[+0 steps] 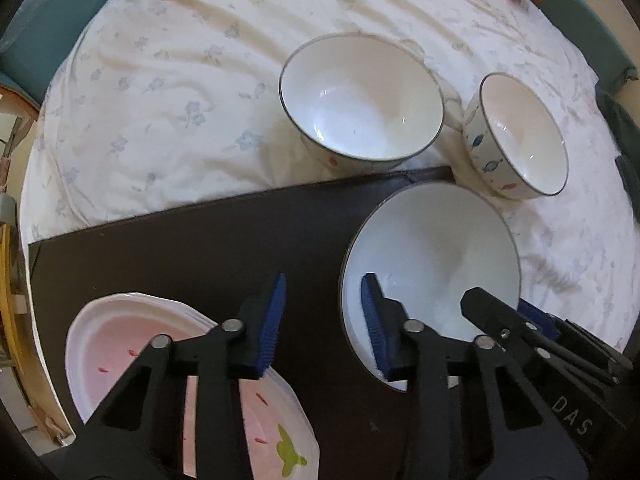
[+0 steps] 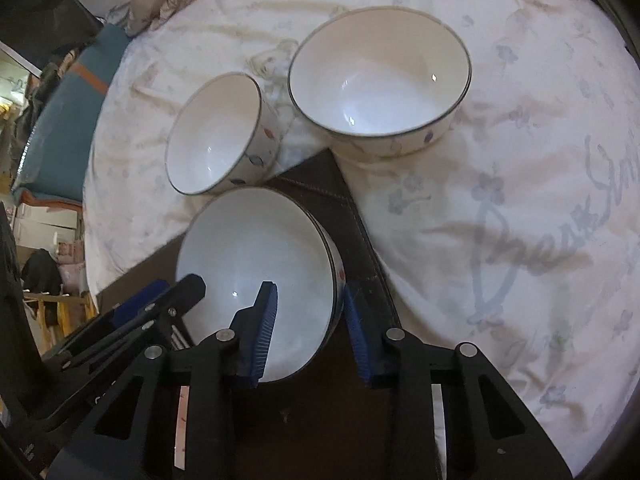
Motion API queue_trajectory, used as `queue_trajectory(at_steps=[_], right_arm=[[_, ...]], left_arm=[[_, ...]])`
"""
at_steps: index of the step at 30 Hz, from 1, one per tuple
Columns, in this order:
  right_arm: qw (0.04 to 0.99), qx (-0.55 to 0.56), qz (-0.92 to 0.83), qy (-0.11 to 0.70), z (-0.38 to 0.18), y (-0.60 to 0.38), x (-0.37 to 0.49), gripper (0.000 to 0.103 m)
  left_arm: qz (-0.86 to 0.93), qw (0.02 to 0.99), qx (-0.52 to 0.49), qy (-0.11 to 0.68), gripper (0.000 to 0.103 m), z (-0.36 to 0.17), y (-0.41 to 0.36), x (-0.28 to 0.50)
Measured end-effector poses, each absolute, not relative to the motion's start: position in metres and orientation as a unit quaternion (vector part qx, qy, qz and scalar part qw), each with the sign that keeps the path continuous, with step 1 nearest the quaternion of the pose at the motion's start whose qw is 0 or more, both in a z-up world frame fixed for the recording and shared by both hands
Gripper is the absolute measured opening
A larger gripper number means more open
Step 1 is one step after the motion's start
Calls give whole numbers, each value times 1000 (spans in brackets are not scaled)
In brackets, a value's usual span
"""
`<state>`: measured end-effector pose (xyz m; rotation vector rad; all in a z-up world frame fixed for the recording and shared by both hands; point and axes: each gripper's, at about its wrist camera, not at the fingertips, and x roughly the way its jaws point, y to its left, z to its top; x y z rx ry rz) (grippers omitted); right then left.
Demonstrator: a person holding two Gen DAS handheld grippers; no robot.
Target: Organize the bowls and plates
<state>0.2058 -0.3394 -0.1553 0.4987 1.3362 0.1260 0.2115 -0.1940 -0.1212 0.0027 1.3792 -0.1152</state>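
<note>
A dark brown leather-look rectangular mat lies on a cream cotton sheet printed with pale blue flowers. The round white ceramic bowls have dark rims and blue-and-red leaf motifs outside. The pink-centred white plates carry red flecks and a green shape.

Glossy glazed ceramic bowl at lower right of my left view; matt dark leather-like mat mid-frame; soft wrinkled cloth above; my ribbed blue rubbery pads.
</note>
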Motion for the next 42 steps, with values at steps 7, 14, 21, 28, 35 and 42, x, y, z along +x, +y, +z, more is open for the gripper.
queue_trajectory(at_steps=[7, 14, 21, 28, 35, 42], right_arm=[[757, 214, 56, 615, -162, -339, 206, 22], [771, 182, 48, 608, -159, -335, 205, 16], [776, 185, 60, 601, -146, -336, 197, 16], [781, 176, 72, 595, -132, -329, 190, 16], [794, 159, 87, 580, -109, -316, 179, 16], [802, 139, 103, 572, -92, -296, 167, 16]], left_arm=[[-59, 759, 1, 648, 7, -130, -200, 210], [-58, 758, 22, 649, 7, -122, -205, 202], [-60, 769, 28, 636, 8, -107, -204, 192], [-57, 779, 29, 624, 8, -89, -198, 185], [-56, 788, 24, 612, 8, -69, -182, 169], [-49, 794, 11, 605, 8, -52, -154, 153]])
